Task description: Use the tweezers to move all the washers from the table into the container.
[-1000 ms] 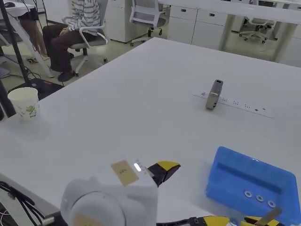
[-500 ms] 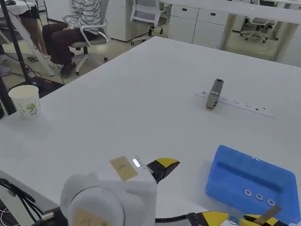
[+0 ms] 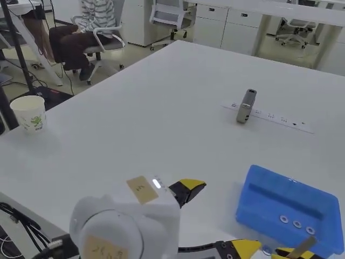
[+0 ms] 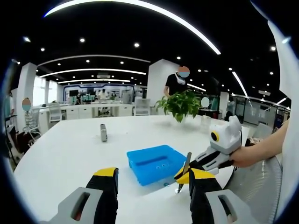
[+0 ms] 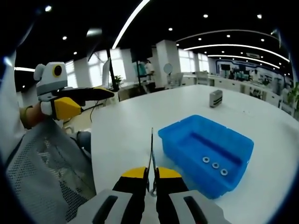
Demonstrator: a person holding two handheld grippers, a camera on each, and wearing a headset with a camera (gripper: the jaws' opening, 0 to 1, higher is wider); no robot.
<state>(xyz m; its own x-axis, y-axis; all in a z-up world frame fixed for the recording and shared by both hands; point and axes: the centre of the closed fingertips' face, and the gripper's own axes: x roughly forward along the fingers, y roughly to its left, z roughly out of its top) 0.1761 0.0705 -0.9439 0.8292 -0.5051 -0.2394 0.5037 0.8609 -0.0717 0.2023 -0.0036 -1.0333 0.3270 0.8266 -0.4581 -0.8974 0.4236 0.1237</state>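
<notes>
Two claws: my left gripper [image 4: 153, 174] stands released, yellow-tipped jaws well apart over the smooth white table [image 3: 161, 108]. My right gripper [image 5: 150, 176] is clenched on the thin metal tweezers [image 5: 152, 149], just beside the rectangular blue plastic container [image 5: 187, 148], where three flat ring washers [image 5: 215, 165] lie in a row.

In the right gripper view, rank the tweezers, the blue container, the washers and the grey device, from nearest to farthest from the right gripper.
1. The tweezers, clamped in the right gripper, pointing straight ahead.
2. The blue container, just ahead and to the right.
3. The washers, on the container's floor, past its near wall.
4. The grey device, far back, upper right.
</notes>
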